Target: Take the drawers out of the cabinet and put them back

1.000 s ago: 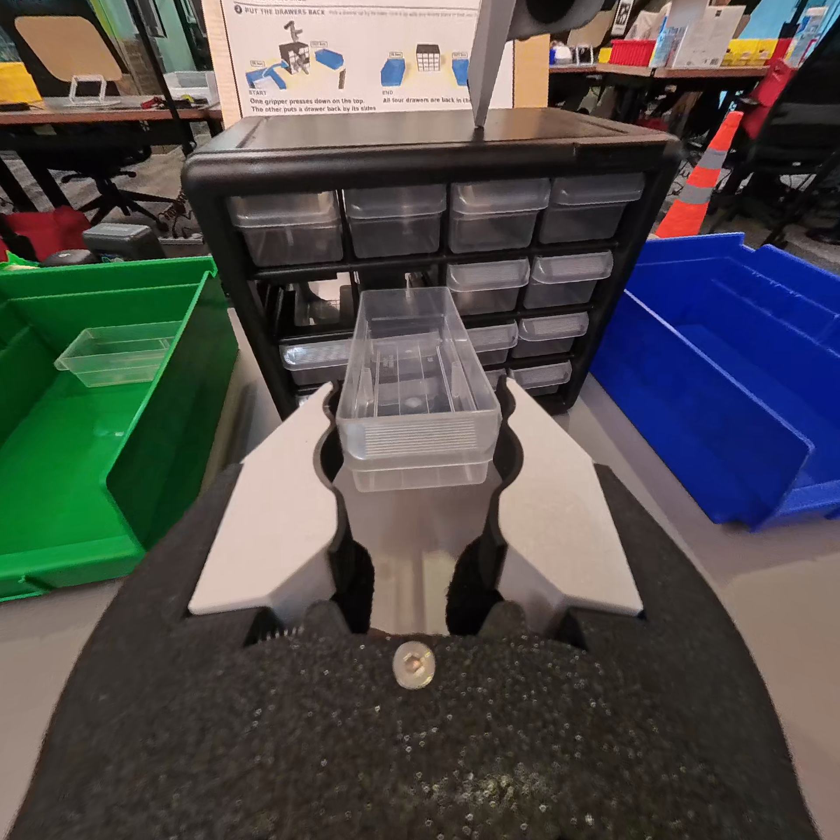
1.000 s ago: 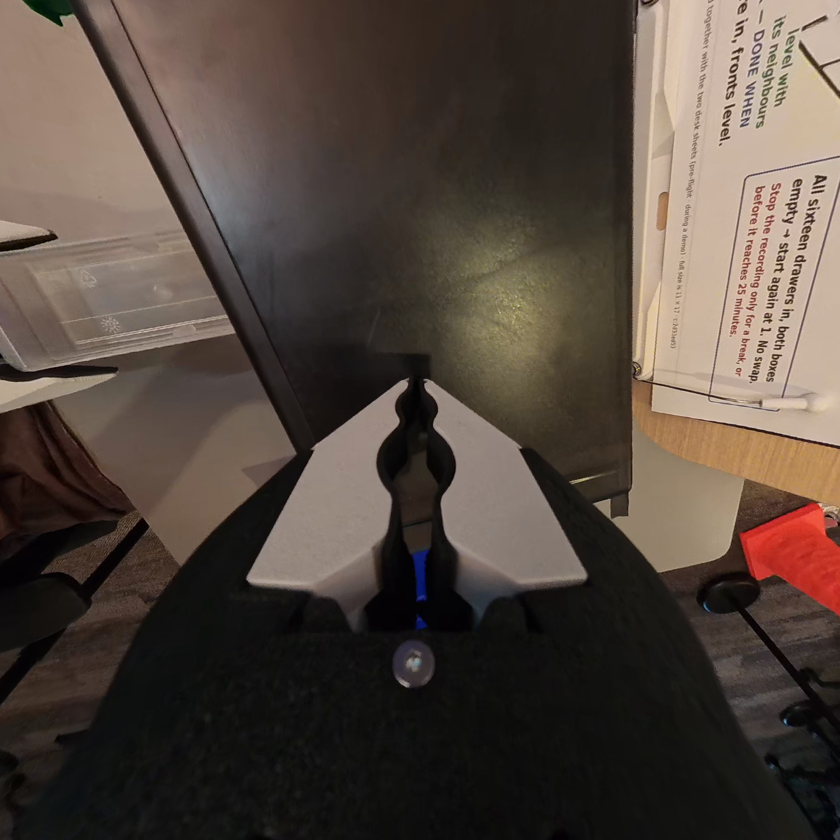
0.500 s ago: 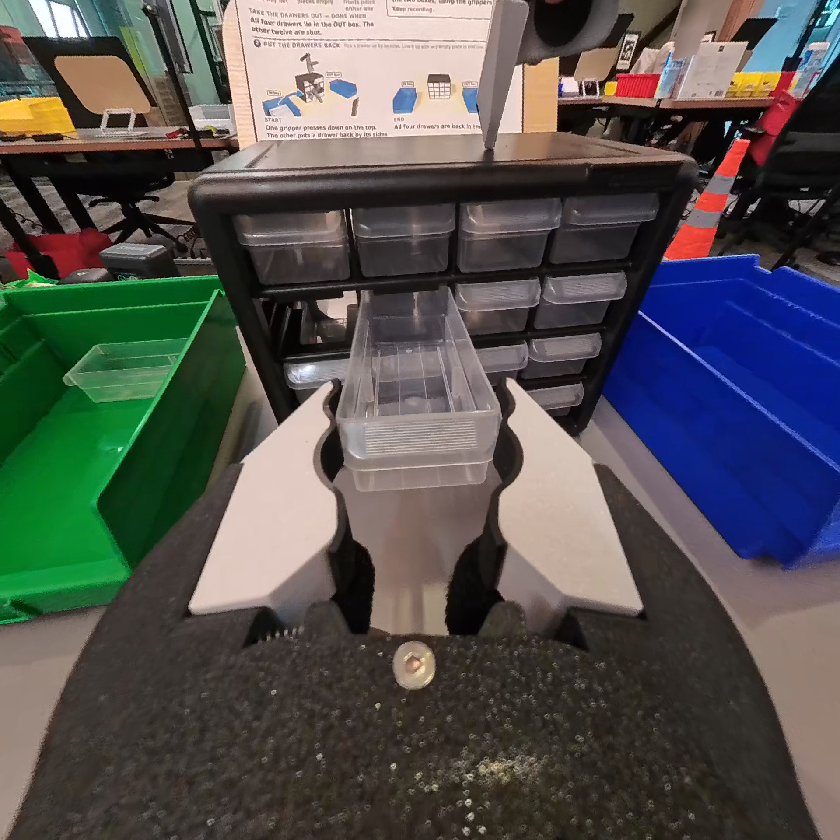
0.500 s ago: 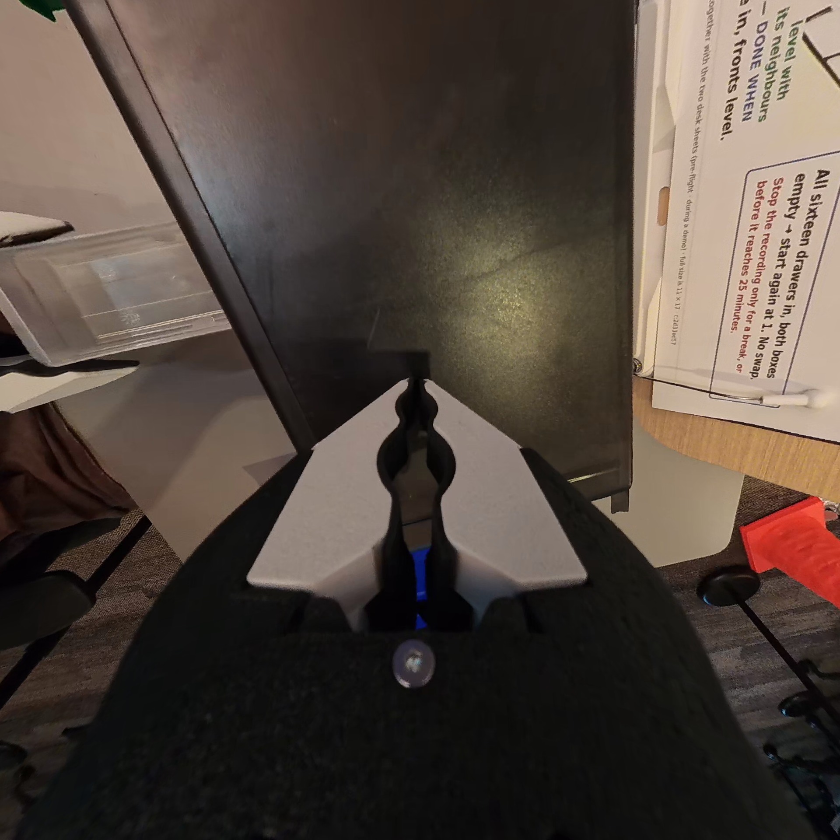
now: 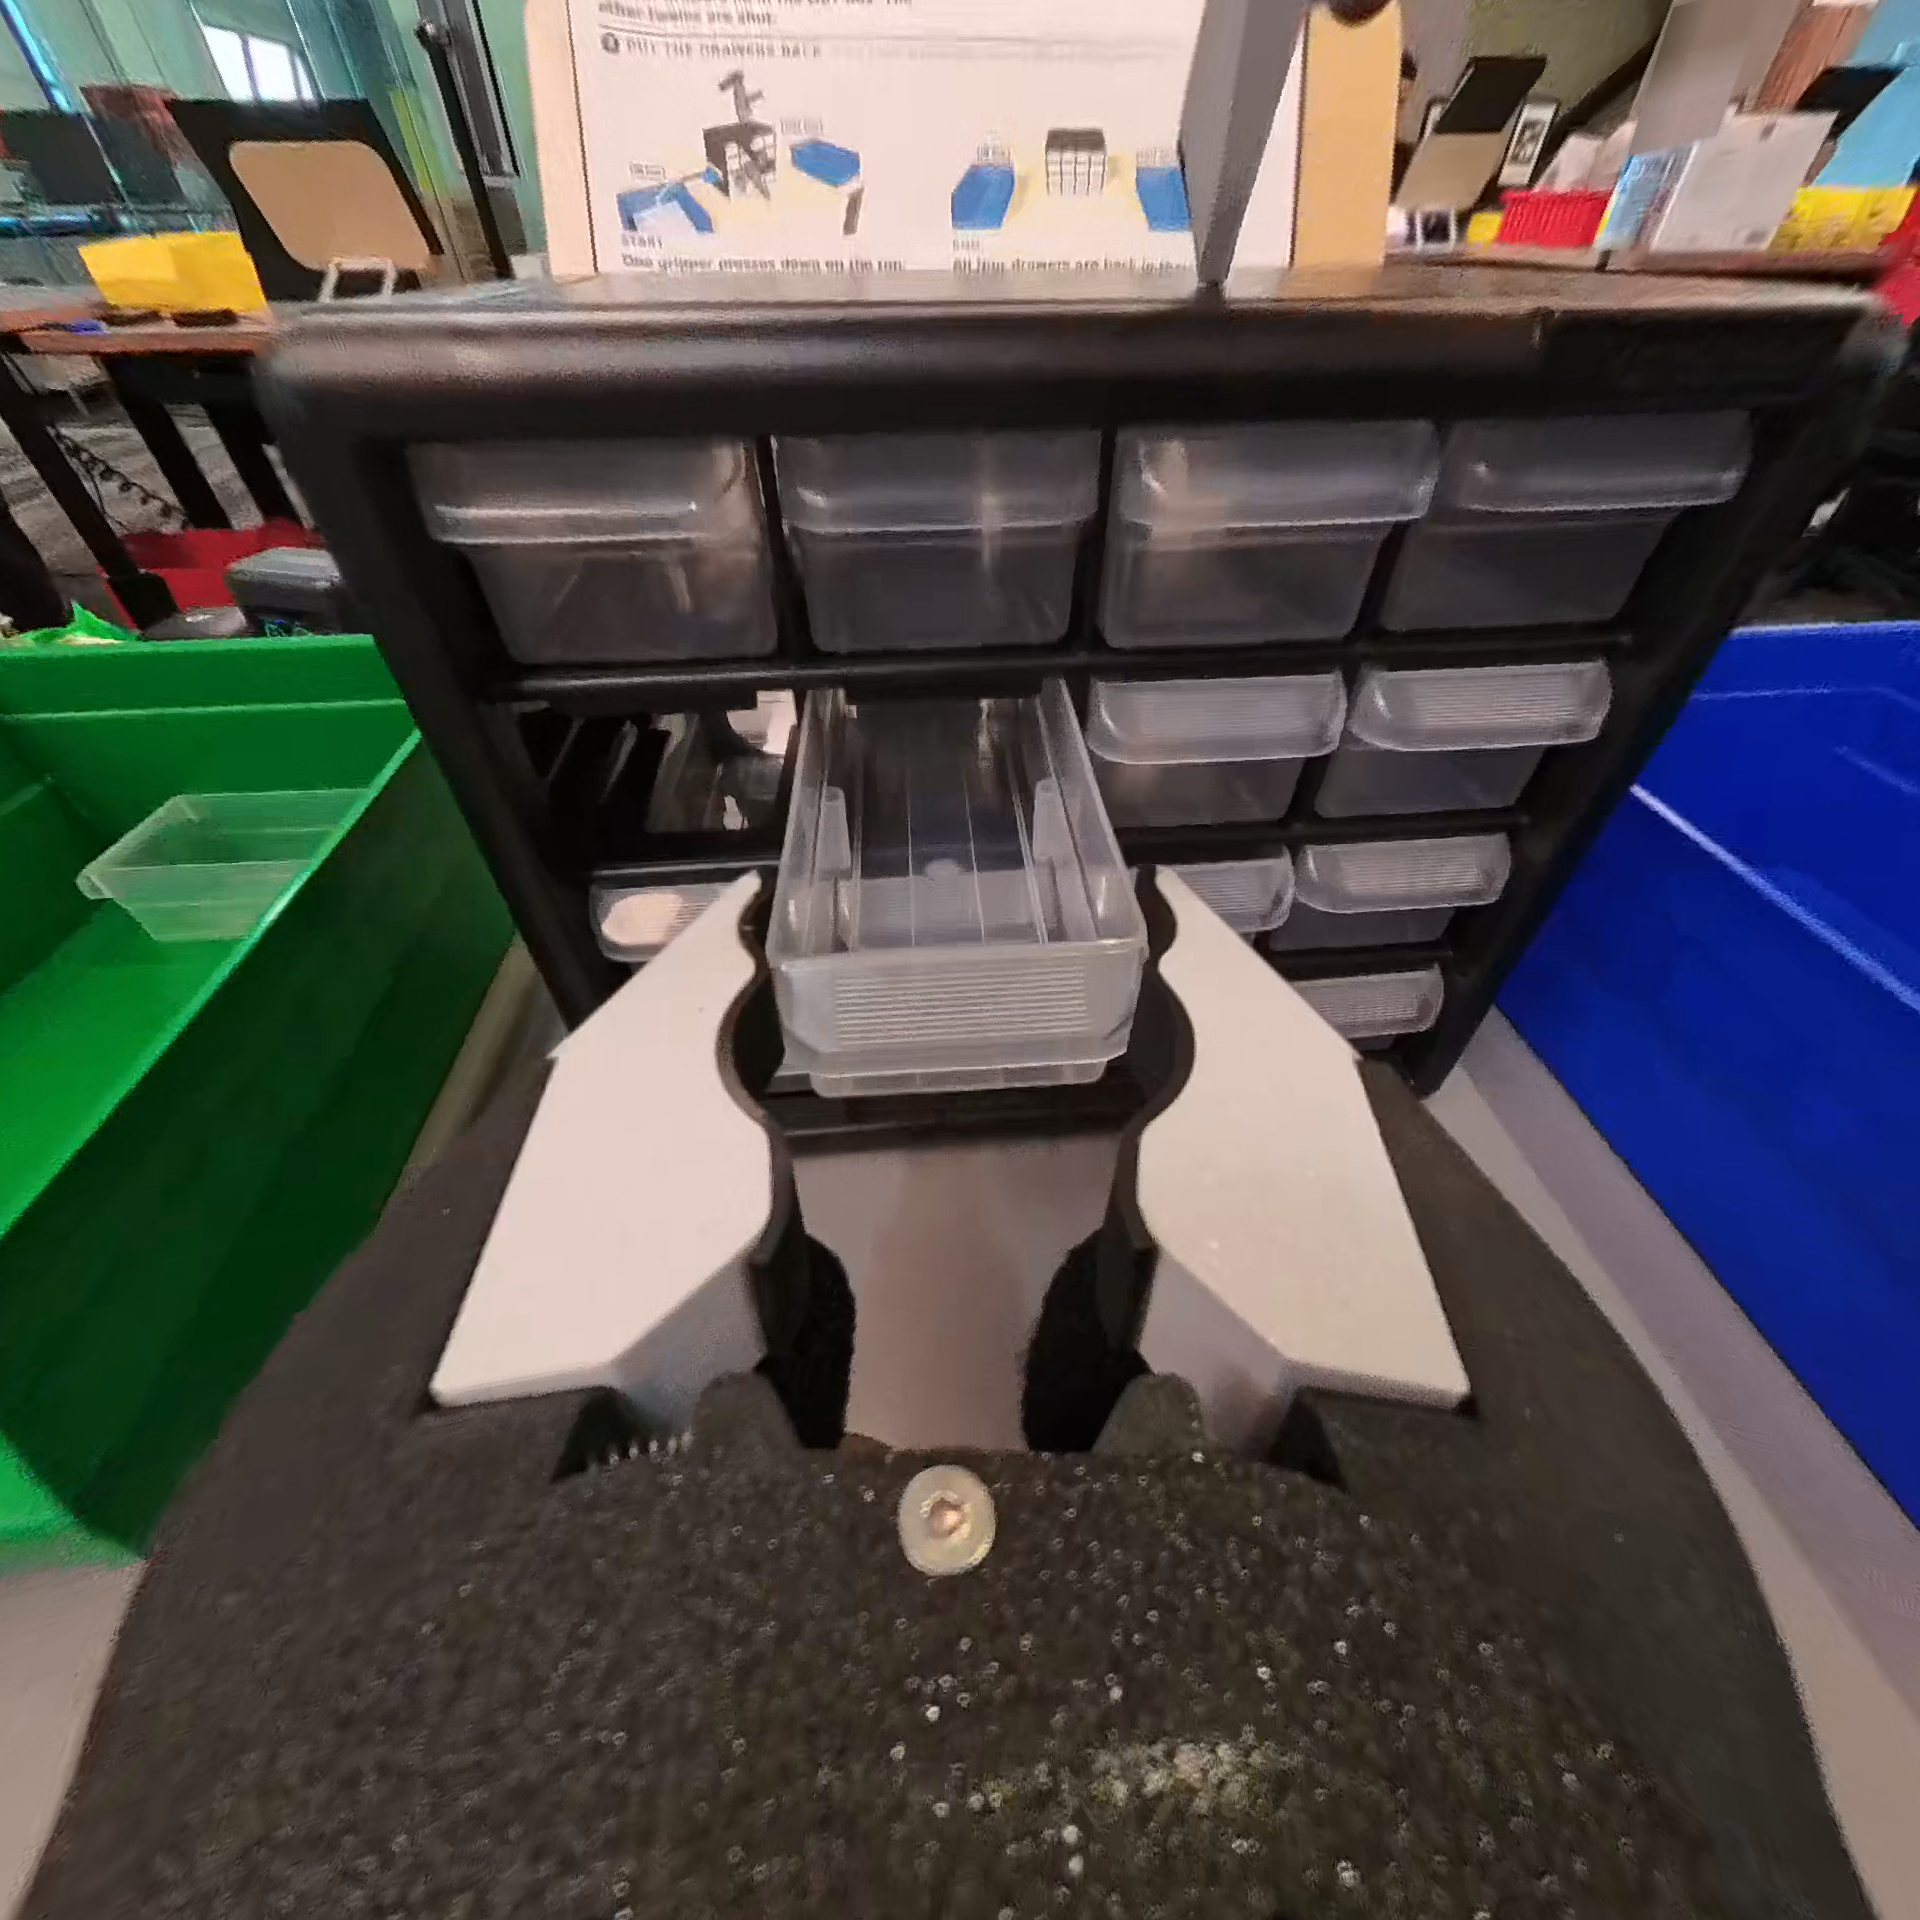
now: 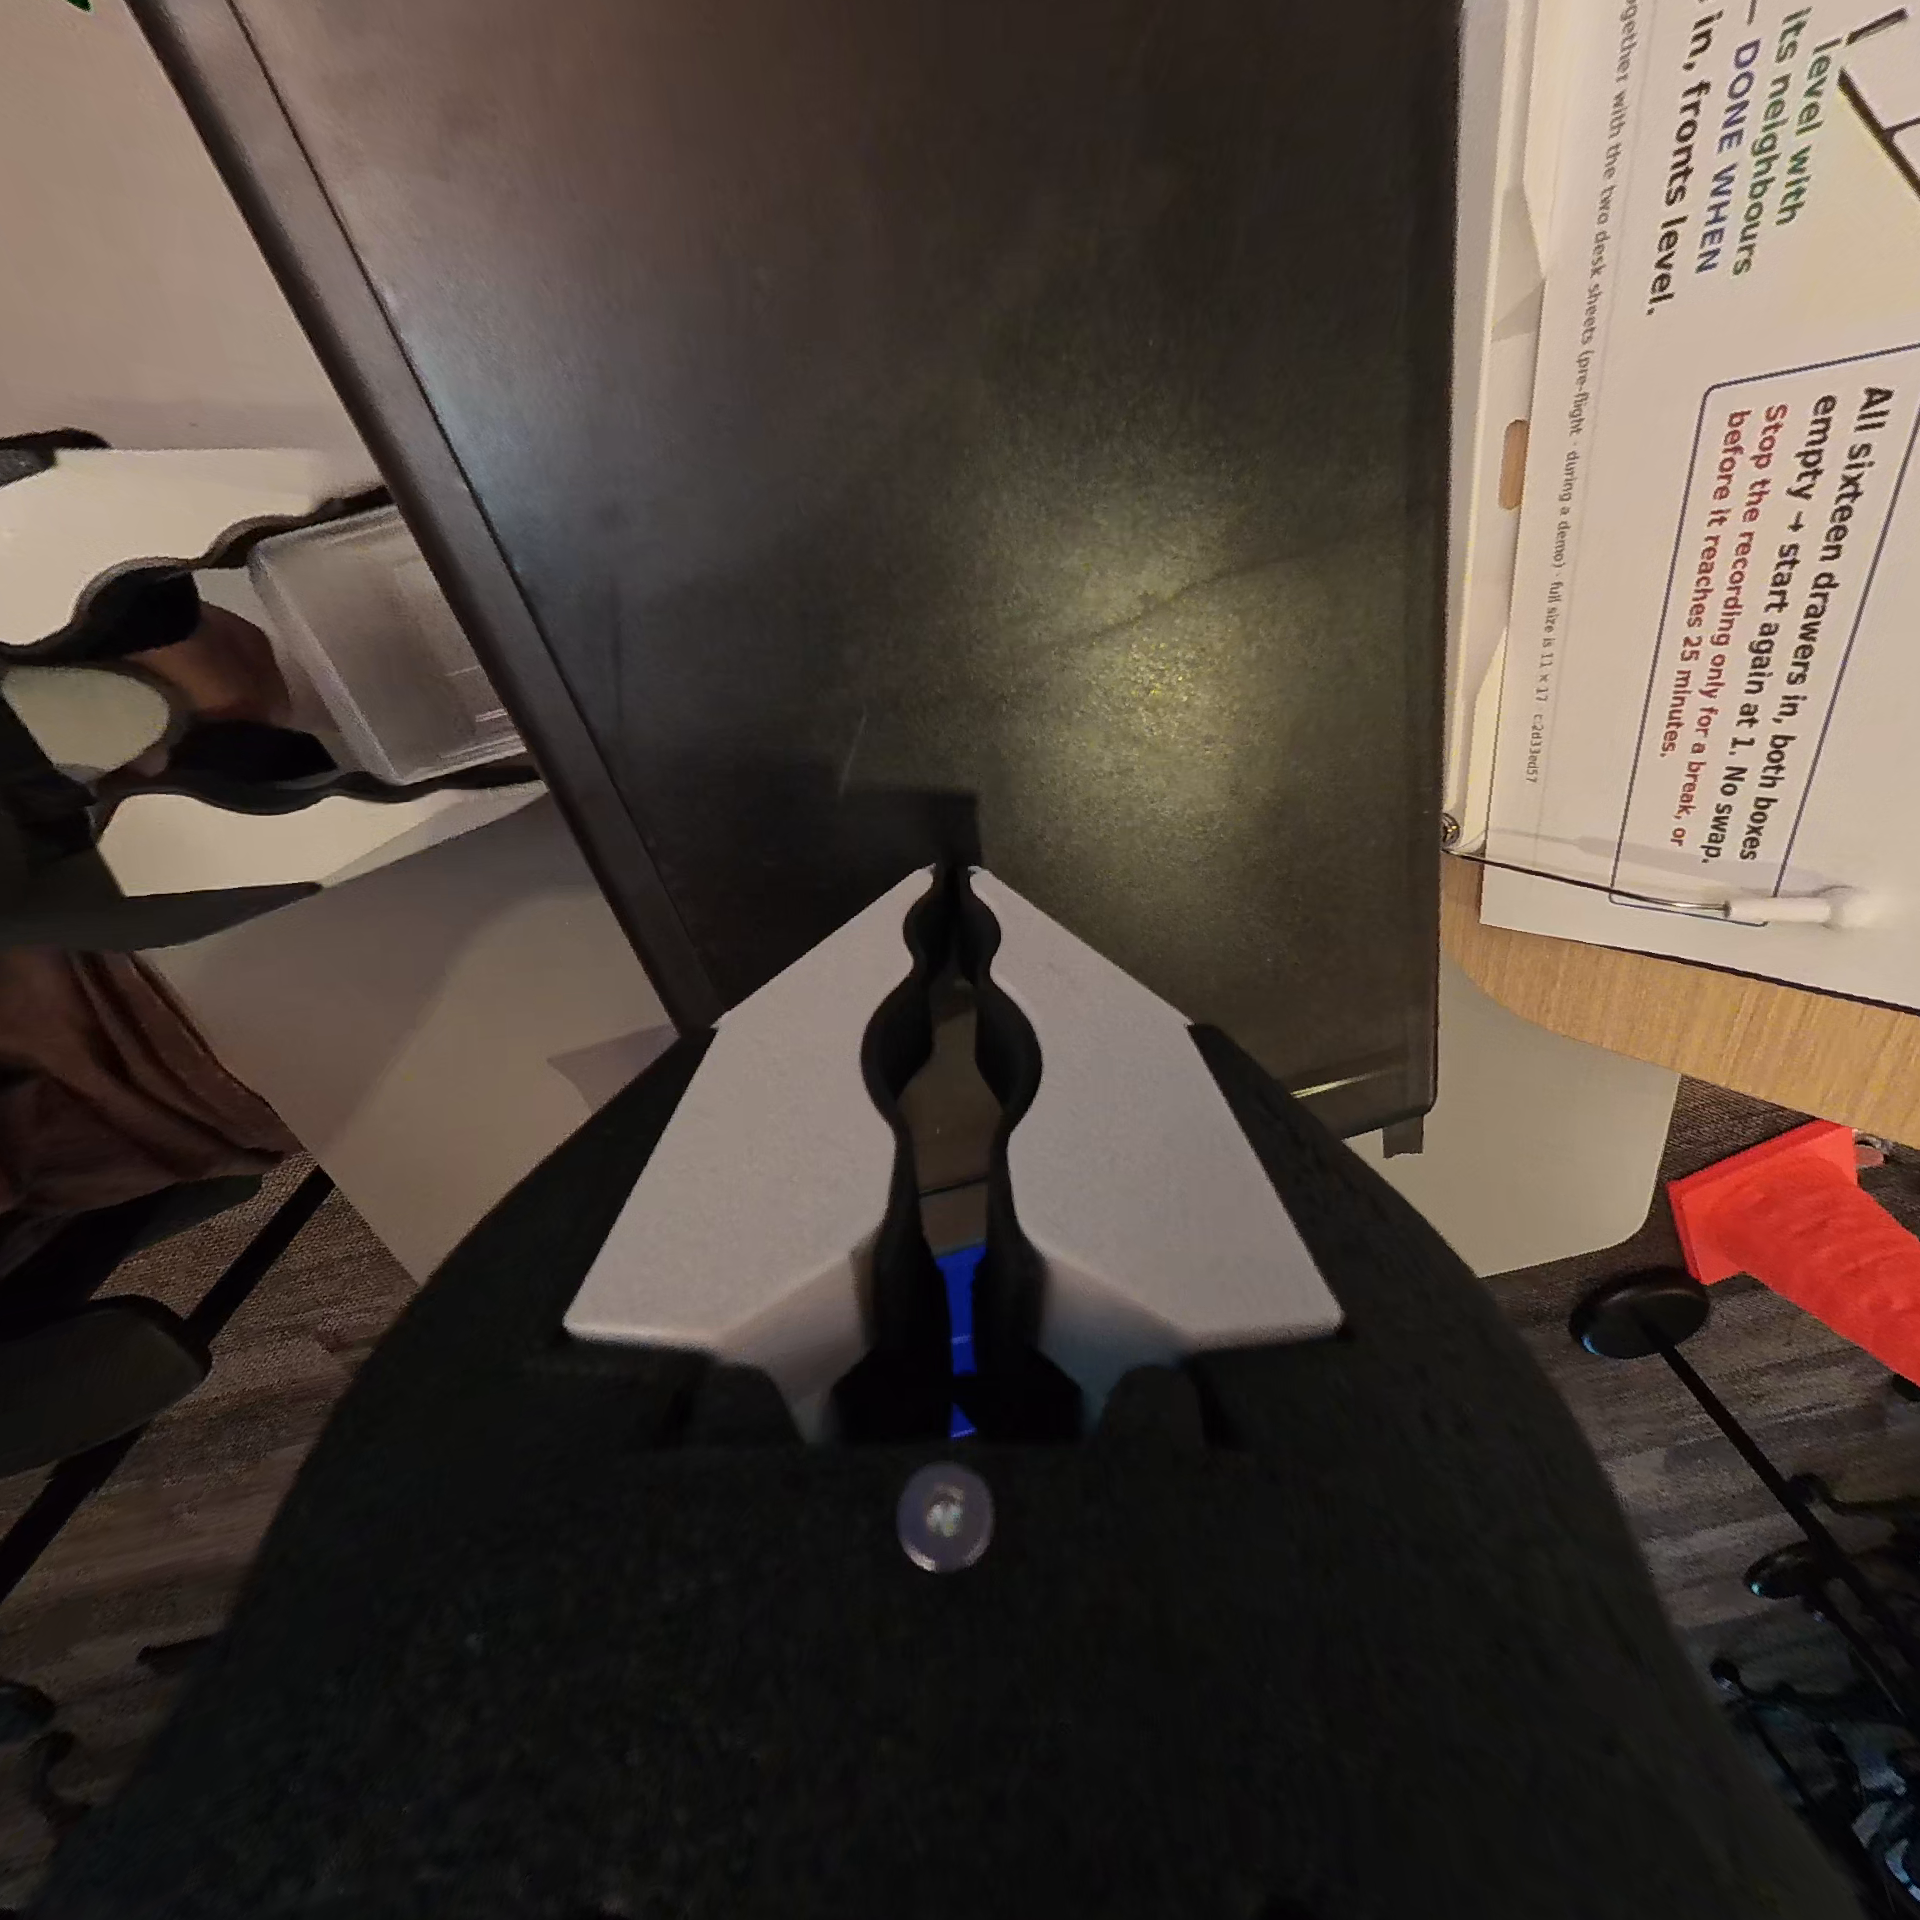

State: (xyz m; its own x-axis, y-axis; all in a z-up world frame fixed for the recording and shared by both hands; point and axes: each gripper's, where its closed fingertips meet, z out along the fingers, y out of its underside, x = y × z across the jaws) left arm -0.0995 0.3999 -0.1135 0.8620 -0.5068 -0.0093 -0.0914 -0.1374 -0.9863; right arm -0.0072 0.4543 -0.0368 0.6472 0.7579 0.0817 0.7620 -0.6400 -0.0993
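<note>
A black cabinet [image 5: 935, 364] of clear drawers stands straight ahead in the left wrist view. My left gripper [image 5: 954, 925] is shut on the sides of a clear empty drawer [image 5: 956, 997]. The drawer's back end is inside the second slot of the second row. The slot to its left [image 5: 665, 769] is empty. My right gripper [image 6: 951, 873] is shut and empty, with its tips pressed on the cabinet's black top [image 6: 935, 468]. It also shows in the left wrist view [image 5: 1236, 135]. The held drawer [image 6: 384, 644] shows at the cabinet's front edge in the right wrist view.
A green bin [image 5: 208, 1091] on the left holds one clear drawer [image 5: 218, 862]. A blue bin [image 5: 1714, 935] stands on the right. A printed instruction sheet [image 5: 894, 135] stands behind the cabinet. Desks and a chair lie beyond.
My left gripper has moved forward with the drawer, and the drawer's back end has gone into the cabinet slot. The right gripper has stayed on the cabinet top.
</note>
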